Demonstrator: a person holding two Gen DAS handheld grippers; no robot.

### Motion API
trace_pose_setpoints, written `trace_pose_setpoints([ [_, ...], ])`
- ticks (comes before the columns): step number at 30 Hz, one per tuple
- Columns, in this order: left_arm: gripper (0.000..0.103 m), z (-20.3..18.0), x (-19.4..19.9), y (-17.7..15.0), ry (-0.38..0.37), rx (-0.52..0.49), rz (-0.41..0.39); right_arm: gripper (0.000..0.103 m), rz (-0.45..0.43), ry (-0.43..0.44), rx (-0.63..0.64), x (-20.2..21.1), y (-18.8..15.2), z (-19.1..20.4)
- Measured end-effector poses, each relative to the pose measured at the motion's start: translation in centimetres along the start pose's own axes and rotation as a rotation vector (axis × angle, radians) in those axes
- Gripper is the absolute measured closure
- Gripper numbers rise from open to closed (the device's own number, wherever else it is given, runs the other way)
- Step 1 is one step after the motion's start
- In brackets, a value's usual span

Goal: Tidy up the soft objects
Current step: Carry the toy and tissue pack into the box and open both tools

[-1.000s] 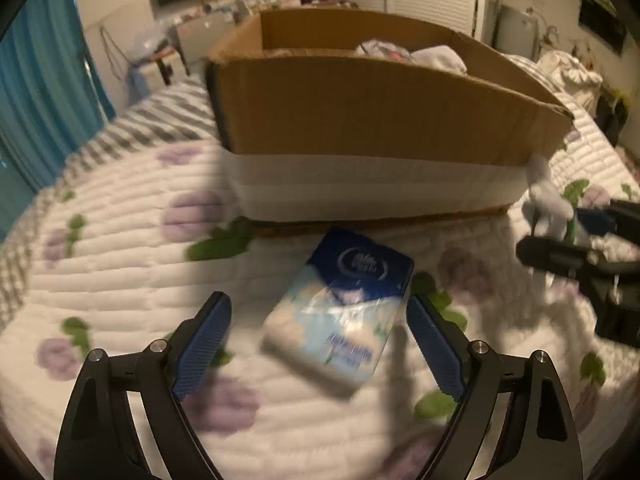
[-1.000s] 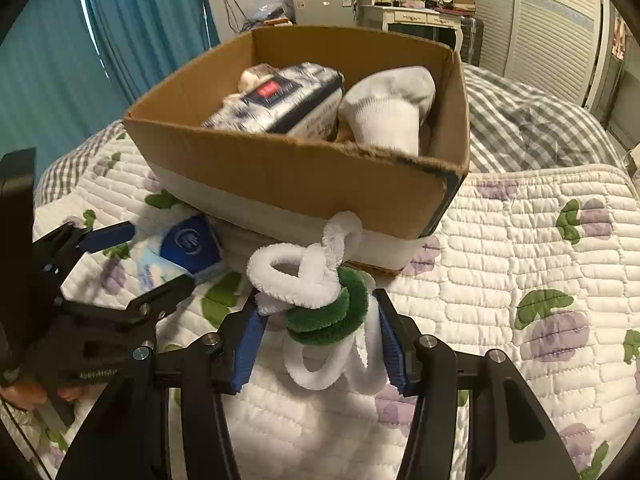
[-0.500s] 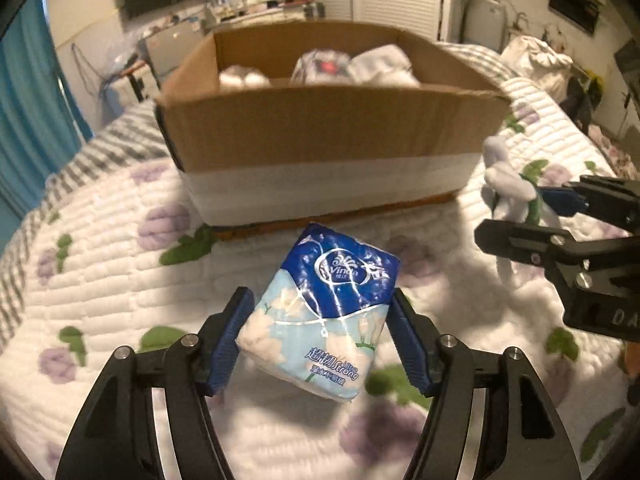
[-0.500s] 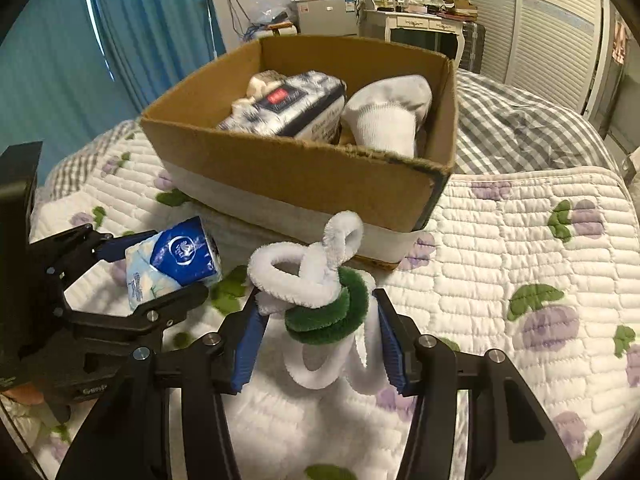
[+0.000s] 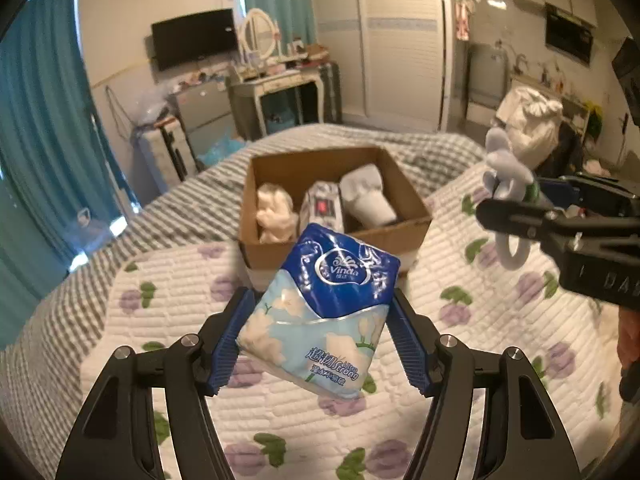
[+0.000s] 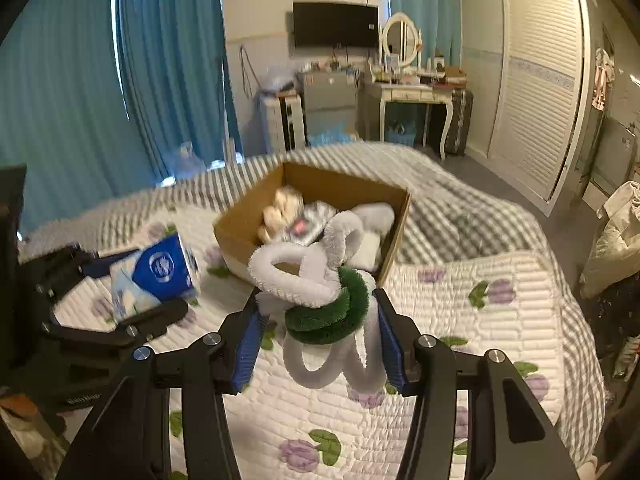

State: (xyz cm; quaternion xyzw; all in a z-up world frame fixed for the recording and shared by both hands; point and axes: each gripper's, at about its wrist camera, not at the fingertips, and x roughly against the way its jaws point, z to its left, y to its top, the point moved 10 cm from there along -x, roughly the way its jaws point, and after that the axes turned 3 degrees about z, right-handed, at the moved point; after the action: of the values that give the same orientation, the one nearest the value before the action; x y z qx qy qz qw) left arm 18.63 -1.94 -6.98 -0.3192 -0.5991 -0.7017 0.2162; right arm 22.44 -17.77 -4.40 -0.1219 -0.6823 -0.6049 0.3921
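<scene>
My left gripper [image 5: 322,338] is shut on a blue and white tissue pack [image 5: 324,308], held in the air above the quilt. My right gripper [image 6: 318,338] is shut on a fuzzy white and green looped toy [image 6: 320,292], also lifted clear of the bed. Beyond both stands an open cardboard box [image 5: 412,196] holding a cream plush [image 5: 274,210], a wrapped pack [image 5: 322,206] and a white sock [image 5: 366,192]. In the left wrist view the right gripper [image 5: 516,200] with its toy shows at the right. In the right wrist view the tissue pack [image 6: 160,276] shows at the left.
The box sits on a white floral quilt [image 5: 500,316] over a grey checked blanket [image 6: 460,208]. Teal curtains [image 6: 80,80] hang to the left. A dressing table [image 6: 412,100], a wardrobe [image 6: 532,76] and clutter stand past the bed's far end.
The left gripper closed on the tissue pack and lifted it off the quilt. Both grippers rose and now look down into the box from higher up, the right still holding its toy.
</scene>
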Motion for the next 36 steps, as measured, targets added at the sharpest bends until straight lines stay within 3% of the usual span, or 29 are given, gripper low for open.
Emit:
trace_pose_setpoints([
  [7,0.037,-0.1,1.9,2.8,0.015,0.016,-0.026,0.052,-0.104,-0.007,0.021,4.4,4.8,0.2],
  [14,0.037,0.7,-0.1,5.7,0.008,0.073,-0.053,0.052,-0.144,-0.023,0.030,4.1,9.1,-0.6],
  [20,0.037,1.8,-5.2,8.0,0.028,0.082,-0.053,0.052,-0.110,-0.032,0.025,-1.0,11.4,-1.9],
  [29,0.037,4.2,-15.9,10.1,0.065,0.104,0.006,0.052,-0.010,-0.008,-0.051,-13.2,11.8,-5.4],
  [36,0.037,4.9,-18.6,10.5,0.100,0.073,-0.020,0.052,0.047,0.011,-0.089,-20.0,10.9,-7.0],
])
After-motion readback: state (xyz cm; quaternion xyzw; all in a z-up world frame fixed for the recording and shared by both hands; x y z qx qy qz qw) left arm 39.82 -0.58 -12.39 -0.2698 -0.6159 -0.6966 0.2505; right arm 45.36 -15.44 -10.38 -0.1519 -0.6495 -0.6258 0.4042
